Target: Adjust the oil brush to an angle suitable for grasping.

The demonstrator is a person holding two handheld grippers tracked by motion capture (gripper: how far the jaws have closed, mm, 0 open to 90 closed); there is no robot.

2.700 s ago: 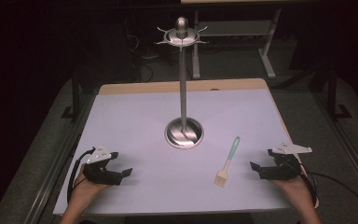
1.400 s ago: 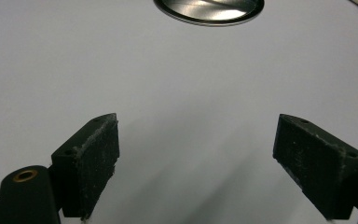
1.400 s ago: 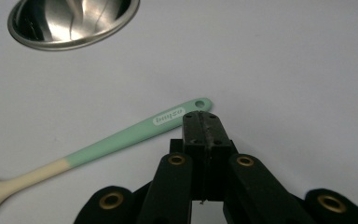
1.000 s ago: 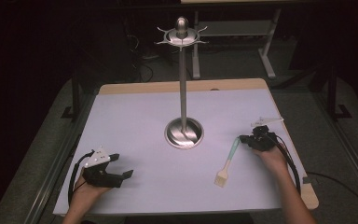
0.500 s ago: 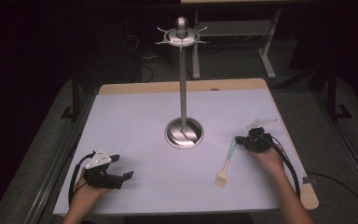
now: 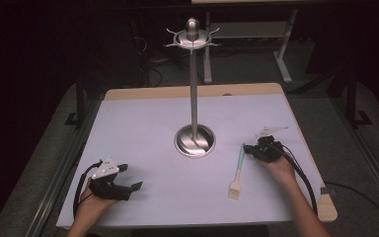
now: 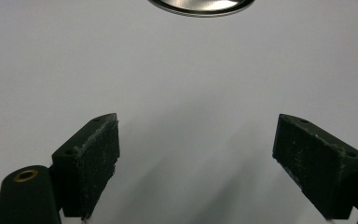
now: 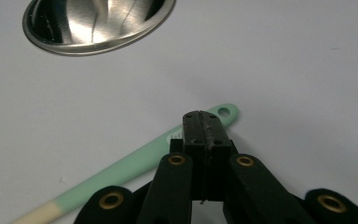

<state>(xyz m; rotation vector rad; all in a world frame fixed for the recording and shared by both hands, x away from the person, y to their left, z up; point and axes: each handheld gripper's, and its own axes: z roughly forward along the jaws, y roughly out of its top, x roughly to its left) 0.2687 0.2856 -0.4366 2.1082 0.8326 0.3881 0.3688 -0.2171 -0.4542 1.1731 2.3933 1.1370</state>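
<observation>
Right gripper view has the right claw with its jaws pressed together over the upper handle of the mint-green brush, just below the hanging hole at the handle's tip; whether the handle is truly pinched between them or only lies beneath I cannot tell for sure, but it reads as clamped on it. The brush lies flat on the white counter, handle end toward the steel stand, pale bristle end toward the person. Left claw rests low on the counter with its jaws wide apart and nothing between them.

To do the pickup well, I judge the grip should stay short of the hole, so the hole is free for a hook on the stand's crown, and the lift should go straight up before the handle is swung upright, keeping the bristles from dragging.

Against the earliest picture, the right hand has come in from the counter's near edge to the brush handle, and the brush has turned slightly; the left hand has not moved
</observation>
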